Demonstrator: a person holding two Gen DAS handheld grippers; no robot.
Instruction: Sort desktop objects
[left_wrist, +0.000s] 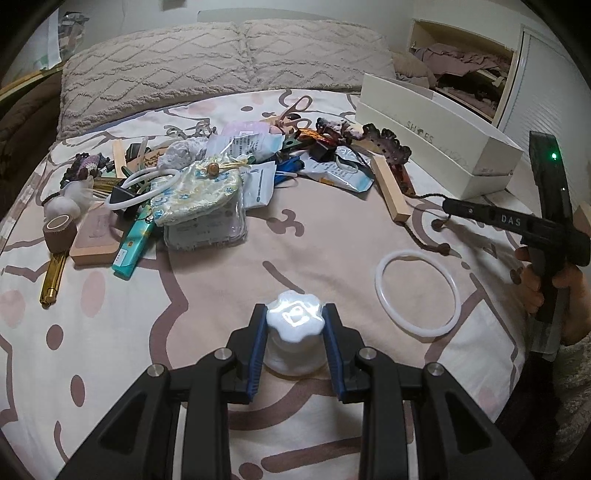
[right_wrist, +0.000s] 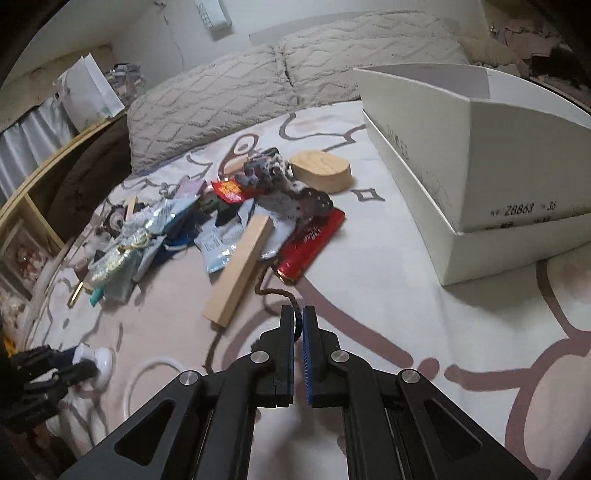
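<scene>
Desktop objects lie heaped on the bedspread (left_wrist: 295, 251), and we take the white shoe box (left_wrist: 443, 147) as our landmark: the pile (left_wrist: 207, 177) sits well to its left in the left wrist view, and the one piece we have pulled from it, a small white bottle with a scalloped cap (left_wrist: 294, 321), stands apart from both, on the near side of the box and the pile. We hold it with the left gripper (left_wrist: 294, 325), whose blue pads press the cap from either side; we judge this grip at the cap keeps the bottle upright for carrying toward the box, which stands open, presumably as the sorting bin.

A white ring (left_wrist: 417, 293) lies flat between the bottle and the box, touching neither. A wooden bar (left_wrist: 390, 188) rests just off the box's near corner, at the pile's edge.

Our right gripper (right_wrist: 298, 325) hangs over the bedspread in front of the box with its jaws pressed together. A dark braided cord (right_wrist: 275, 291) runs right up to its tips; we cannot tell whether the cord is pinched there or merely passes beneath.

Hard to make out: the box's inside is hidden behind its walls, so we cannot say what it holds. The bottle's base is masked by the fingers, and in the right wrist view the bottle is blurred. Much of the pile overlaps.
</scene>
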